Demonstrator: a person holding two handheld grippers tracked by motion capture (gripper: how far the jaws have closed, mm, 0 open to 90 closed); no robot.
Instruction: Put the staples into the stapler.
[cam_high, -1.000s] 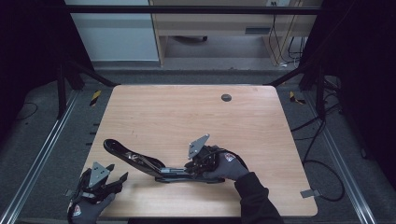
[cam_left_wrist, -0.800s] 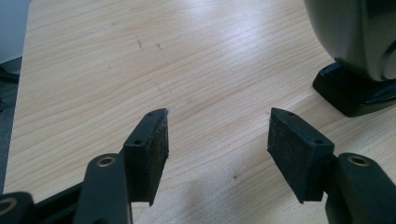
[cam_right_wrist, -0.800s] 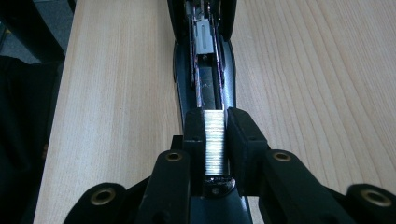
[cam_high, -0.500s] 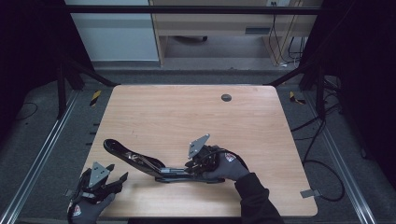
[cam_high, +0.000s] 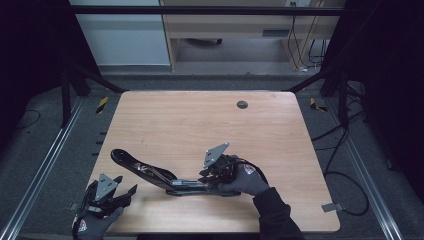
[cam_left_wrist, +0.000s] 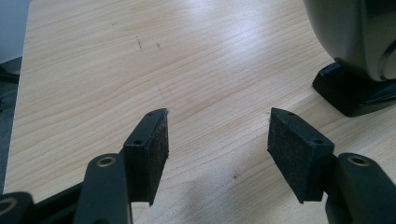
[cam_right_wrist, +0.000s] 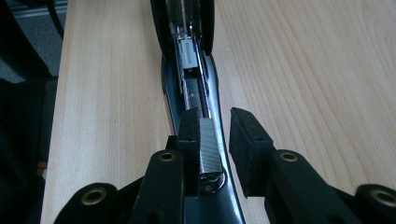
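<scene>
Two hand-held grippers are working at the near edge of a wooden table (cam_high: 190, 120). Nearest, at the bottom left of the high view, the left gripper (cam_high: 122, 195) is resting low with its jaws spread apart and nothing between them; in its own view the fingers (cam_left_wrist: 154, 144) are standing clear above bare wood, with the dark end of the stapler (cam_left_wrist: 355, 51) just off to one side. A little farther in, a gloved hand is holding the right gripper (cam_high: 202, 179) against the rear of a long black stapler (cam_high: 150, 172), which is lying opened out near the front of the table, angled away to the left. In the right gripper view a strip of staples (cam_right_wrist: 208, 151) is sitting between the jaws on the stapler's channel, beside one pad, with a gap to the other. Those jaws have just been opening, so the strip is probably being released into the magazine. Farther back, the table is carrying a small dark grommet (cam_high: 242, 104).
</scene>
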